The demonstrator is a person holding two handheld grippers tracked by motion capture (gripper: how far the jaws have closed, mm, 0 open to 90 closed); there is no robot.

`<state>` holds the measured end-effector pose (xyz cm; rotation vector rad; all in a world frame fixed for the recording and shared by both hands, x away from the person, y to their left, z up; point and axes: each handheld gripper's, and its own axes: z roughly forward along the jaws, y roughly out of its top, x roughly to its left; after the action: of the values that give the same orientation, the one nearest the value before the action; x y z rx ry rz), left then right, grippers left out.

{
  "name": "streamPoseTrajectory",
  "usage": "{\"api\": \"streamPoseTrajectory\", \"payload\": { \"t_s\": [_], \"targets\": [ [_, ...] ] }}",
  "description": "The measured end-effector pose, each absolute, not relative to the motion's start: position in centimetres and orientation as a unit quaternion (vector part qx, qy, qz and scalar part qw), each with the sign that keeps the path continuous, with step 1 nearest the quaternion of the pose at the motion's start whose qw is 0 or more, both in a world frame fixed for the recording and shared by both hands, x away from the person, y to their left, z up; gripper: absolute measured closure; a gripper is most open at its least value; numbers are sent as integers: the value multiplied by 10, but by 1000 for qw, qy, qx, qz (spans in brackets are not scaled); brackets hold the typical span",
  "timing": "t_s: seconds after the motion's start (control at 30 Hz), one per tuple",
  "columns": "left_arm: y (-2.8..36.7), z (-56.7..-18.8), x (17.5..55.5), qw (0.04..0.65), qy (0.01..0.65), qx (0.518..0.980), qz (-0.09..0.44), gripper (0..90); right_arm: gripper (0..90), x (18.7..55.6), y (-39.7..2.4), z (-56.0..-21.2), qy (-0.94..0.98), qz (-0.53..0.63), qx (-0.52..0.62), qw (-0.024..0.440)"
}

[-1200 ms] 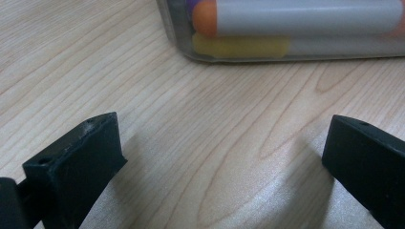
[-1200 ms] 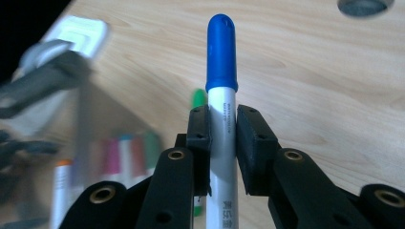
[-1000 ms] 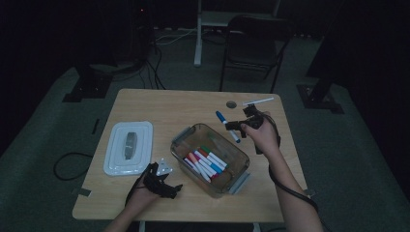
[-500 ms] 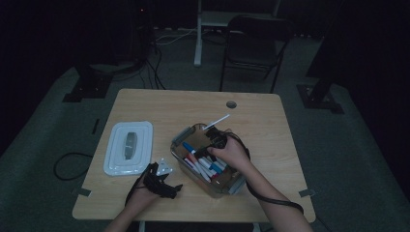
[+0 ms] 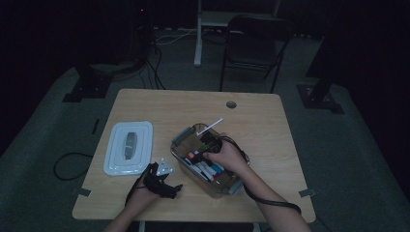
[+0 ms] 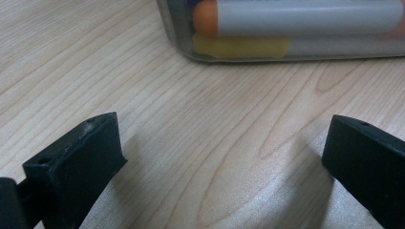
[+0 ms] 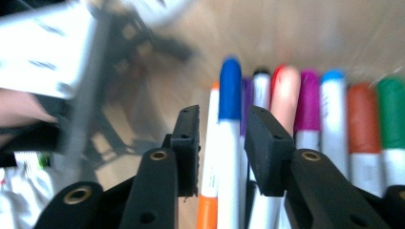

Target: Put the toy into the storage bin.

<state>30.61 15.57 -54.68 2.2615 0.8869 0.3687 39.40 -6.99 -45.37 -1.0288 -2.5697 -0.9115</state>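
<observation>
the blue-capped marker (image 7: 230,143) lay in the clear bin (image 5: 180,137), on top of the row of other markers (image 7: 329,124), its cap pointing away from the right gripper (image 7: 220,125). in the right gripper view it sat between the two black jaws with a sliver of light on either side, so it looked let go rather than clamped; those jaws had just been opening, though only to a narrow gap. that fits a marker being dropped in alongside its mates, which lay side by side, caps the same way, probably so more would fit.

in the high view the right gripper (image 5: 211,144) hung over the middle of the bin, which stood near the centre of the wooden table (image 5: 270,121). the bin's white lid (image 5: 128,147) lay flat well to the left, out of the way of the packing.

the left gripper (image 6: 219,157) rested low on the table just beside the bin's near wall, jaws wide with nothing between them, seemingly parked to steady the bin if needed.
</observation>
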Motion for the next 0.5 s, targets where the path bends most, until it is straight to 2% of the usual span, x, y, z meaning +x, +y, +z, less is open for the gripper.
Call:
{"api": "streamPoseTrajectory", "payload": {
  "t_s": [0.13,0.3,0.5],
  "targets": [
    [156,-547,306,336,340,867,142,5,566,398,-95,-427,-857,-379,-340,79],
    [156,-547,306,336,341,867,142,5,504,412,-138,-400,-837,-424,-347,-2],
    [156,-547,306,336,340,867,142,5,491,437,-174,-407,-814,-424,-397,-35]
  ]
}}
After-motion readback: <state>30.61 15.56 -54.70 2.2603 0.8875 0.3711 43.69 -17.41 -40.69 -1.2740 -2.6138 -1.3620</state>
